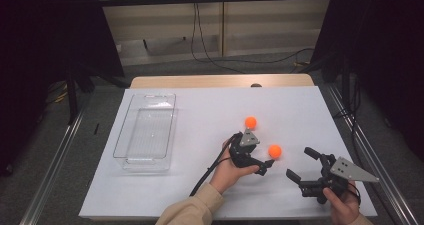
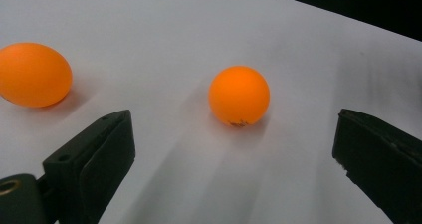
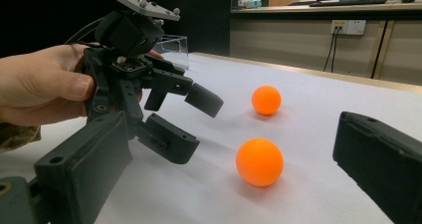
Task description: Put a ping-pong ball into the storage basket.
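White tabletop [image 1: 210, 185]: clear plastic bin [image 1: 145, 132] at left sits empty; both small orange balls [image 1: 274, 151] [image 1: 250, 122] lie loose. Left gripper [image 1: 264, 166], jaws spread, faces the nearer ball; right gripper [image 1: 301, 164] waits open, so nothing is binned yet

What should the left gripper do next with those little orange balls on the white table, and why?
Probably ease the left gripper forward so its open jaws pass either side of the nearer small orange ball, then close. In the left gripper view that ball sits on the white table ahead of the jaws, roughly centred between them, untouched. The clear plastic bin looks like a likely destination.
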Available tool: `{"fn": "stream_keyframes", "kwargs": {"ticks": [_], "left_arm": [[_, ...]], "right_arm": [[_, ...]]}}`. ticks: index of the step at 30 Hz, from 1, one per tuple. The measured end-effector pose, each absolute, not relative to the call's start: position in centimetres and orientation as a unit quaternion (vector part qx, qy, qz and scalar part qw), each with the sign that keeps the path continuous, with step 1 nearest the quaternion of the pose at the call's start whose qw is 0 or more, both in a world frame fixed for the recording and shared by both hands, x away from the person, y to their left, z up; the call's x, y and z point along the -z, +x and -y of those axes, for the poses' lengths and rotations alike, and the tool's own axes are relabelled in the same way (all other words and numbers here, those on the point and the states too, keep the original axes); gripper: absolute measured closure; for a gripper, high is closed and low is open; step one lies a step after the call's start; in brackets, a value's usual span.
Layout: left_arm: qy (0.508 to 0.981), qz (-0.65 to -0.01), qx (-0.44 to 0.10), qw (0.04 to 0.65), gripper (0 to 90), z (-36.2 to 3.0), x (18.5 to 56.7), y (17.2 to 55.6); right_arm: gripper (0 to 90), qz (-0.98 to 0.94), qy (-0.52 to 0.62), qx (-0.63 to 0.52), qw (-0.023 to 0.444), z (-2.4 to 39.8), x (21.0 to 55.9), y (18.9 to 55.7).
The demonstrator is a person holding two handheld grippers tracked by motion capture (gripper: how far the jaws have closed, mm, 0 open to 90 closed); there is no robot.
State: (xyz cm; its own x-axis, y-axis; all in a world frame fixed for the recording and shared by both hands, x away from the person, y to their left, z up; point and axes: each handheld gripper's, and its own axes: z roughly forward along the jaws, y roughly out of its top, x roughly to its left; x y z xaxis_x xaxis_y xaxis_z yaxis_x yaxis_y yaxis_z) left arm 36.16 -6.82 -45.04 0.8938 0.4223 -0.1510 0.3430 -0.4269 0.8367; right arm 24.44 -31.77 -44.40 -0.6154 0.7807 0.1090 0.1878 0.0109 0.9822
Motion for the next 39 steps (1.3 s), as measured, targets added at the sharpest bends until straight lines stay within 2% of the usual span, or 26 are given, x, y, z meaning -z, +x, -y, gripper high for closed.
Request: {"fn": "stream_keyframes", "kwargs": {"ticks": [39], "left_arm": [[0.856,-0.234,-0.047,0.459,2.6,8.9,45.1,36.9]], "right_arm": [[1.1,-0.668,0.362,-0.602,0.247,31.8,44.4,24.4]]}}
